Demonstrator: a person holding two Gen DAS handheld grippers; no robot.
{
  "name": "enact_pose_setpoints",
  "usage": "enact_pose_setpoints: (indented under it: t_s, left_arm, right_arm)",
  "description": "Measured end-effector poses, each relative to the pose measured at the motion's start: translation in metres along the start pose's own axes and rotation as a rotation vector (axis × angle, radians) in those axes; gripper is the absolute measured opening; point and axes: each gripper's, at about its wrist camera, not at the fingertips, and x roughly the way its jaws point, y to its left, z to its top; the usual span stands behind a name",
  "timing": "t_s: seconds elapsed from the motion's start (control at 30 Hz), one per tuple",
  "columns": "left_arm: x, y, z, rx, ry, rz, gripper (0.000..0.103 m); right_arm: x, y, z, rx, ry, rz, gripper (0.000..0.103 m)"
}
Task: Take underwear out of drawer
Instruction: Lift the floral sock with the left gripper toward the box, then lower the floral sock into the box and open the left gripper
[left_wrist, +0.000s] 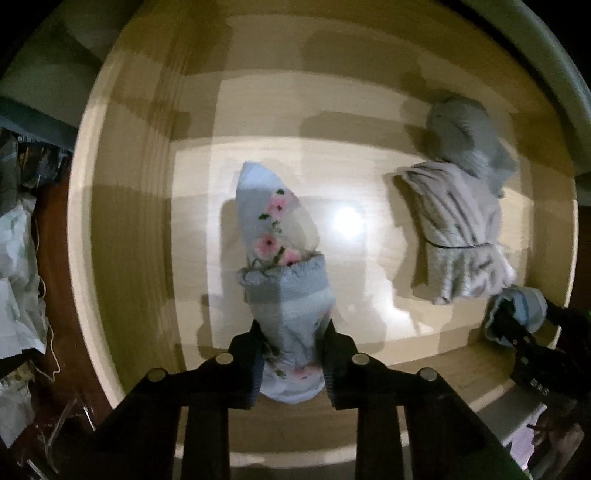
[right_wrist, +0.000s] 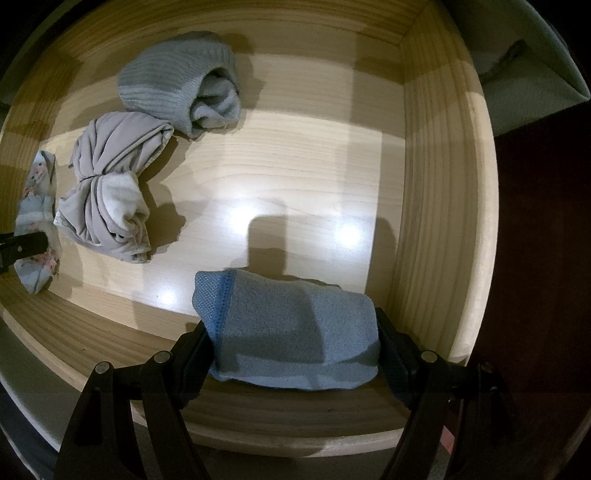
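Note:
An open light wooden drawer (left_wrist: 122, 229) (right_wrist: 439, 206) fills both views. My left gripper (left_wrist: 291, 354) is shut on a rolled light blue floral underwear (left_wrist: 275, 236), which also shows at the left edge of the right wrist view (right_wrist: 37, 206). My right gripper (right_wrist: 291, 354) is shut on a folded blue underwear (right_wrist: 295, 332) near the drawer's front right corner; it shows in the left wrist view (left_wrist: 517, 314) too. A rolled beige underwear (left_wrist: 454, 232) (right_wrist: 110, 184) and a rolled grey one (left_wrist: 465, 136) (right_wrist: 177, 85) lie on the drawer floor.
The drawer's front wall (right_wrist: 280, 424) lies just below both grippers. Crumpled cloth and clutter (left_wrist: 18, 240) lie left of the drawer over a dark red floor (left_wrist: 55, 258). A pale green cabinet edge (left_wrist: 546, 62) runs at the upper right.

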Motion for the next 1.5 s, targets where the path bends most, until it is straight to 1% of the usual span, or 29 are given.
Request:
enact_pose_setpoints:
  t_s: [0.23, 0.27, 0.33, 0.43, 0.53, 0.63, 0.77, 0.9, 0.97, 1.0, 1.03, 1.07, 1.17, 1.23, 1.3, 1.4, 1.47, 1.5]
  left_arm:
    - [-0.032, -0.008, -0.015, 0.056, -0.095, 0.012, 0.026]
    - [-0.036, -0.011, -0.022, 0.065, -0.112, 0.016, 0.026]
    - [-0.045, -0.015, -0.031, 0.081, -0.155, 0.026, 0.026]
    - [-0.054, -0.021, -0.040, 0.096, -0.199, 0.038, 0.026]
    - [-0.072, -0.026, -0.051, 0.119, -0.268, 0.048, 0.026]
    - [-0.098, -0.021, -0.059, 0.134, -0.344, 0.041, 0.026]
    - [-0.138, -0.021, -0.071, 0.161, -0.472, 0.044, 0.026]
    - [-0.179, -0.023, -0.079, 0.178, -0.576, 0.027, 0.026]
    - [-0.198, -0.024, -0.080, 0.187, -0.613, 0.031, 0.026]
    - [-0.212, -0.027, -0.081, 0.194, -0.649, 0.040, 0.026]
    - [-0.220, -0.028, -0.081, 0.197, -0.665, 0.042, 0.026]
    - [-0.234, -0.031, -0.082, 0.207, -0.697, 0.043, 0.026]
    - [-0.261, -0.038, -0.079, 0.222, -0.766, 0.047, 0.026]
    - [-0.283, -0.044, -0.072, 0.238, -0.807, 0.054, 0.026]
    - [-0.296, -0.049, -0.063, 0.243, -0.837, 0.065, 0.026]
    - [-0.315, -0.055, -0.045, 0.247, -0.881, 0.060, 0.026]
    - [-0.321, -0.057, -0.033, 0.241, -0.909, 0.062, 0.026]
    - [-0.322, -0.059, -0.025, 0.243, -0.908, 0.058, 0.026]
  right_arm:
    - [0.001, 0.001, 0.000, -0.011, 0.009, -0.008, 0.075]
    - [0.001, 0.001, 0.000, -0.014, 0.011, -0.009, 0.075]
    - [0.002, 0.003, 0.001, -0.015, 0.014, -0.011, 0.075]
    - [0.003, 0.004, 0.002, -0.017, 0.018, -0.013, 0.075]
    - [0.004, 0.005, 0.002, -0.016, 0.018, -0.016, 0.074]
    - [0.003, 0.006, 0.001, -0.009, 0.009, -0.020, 0.072]
    - [0.003, 0.006, 0.000, -0.014, 0.001, -0.030, 0.070]
    - [0.001, 0.006, -0.002, -0.013, -0.022, -0.049, 0.065]
    - [0.001, 0.008, -0.003, -0.018, -0.034, -0.064, 0.064]
    - [0.000, 0.009, -0.004, -0.019, -0.038, -0.063, 0.063]
    - [0.000, 0.009, -0.004, -0.015, -0.042, -0.059, 0.063]
    - [-0.001, 0.009, -0.005, -0.012, -0.047, -0.057, 0.062]
    - [-0.002, 0.008, -0.007, -0.008, -0.066, -0.049, 0.061]
    - [-0.003, 0.008, -0.009, -0.007, -0.071, -0.044, 0.061]
    - [-0.005, 0.006, -0.013, -0.006, -0.077, -0.040, 0.061]
    - [-0.008, 0.004, -0.012, -0.011, -0.080, -0.034, 0.061]
    - [-0.010, 0.003, -0.013, -0.010, -0.081, -0.031, 0.061]
    - [-0.010, 0.003, -0.013, -0.010, -0.082, -0.030, 0.061]
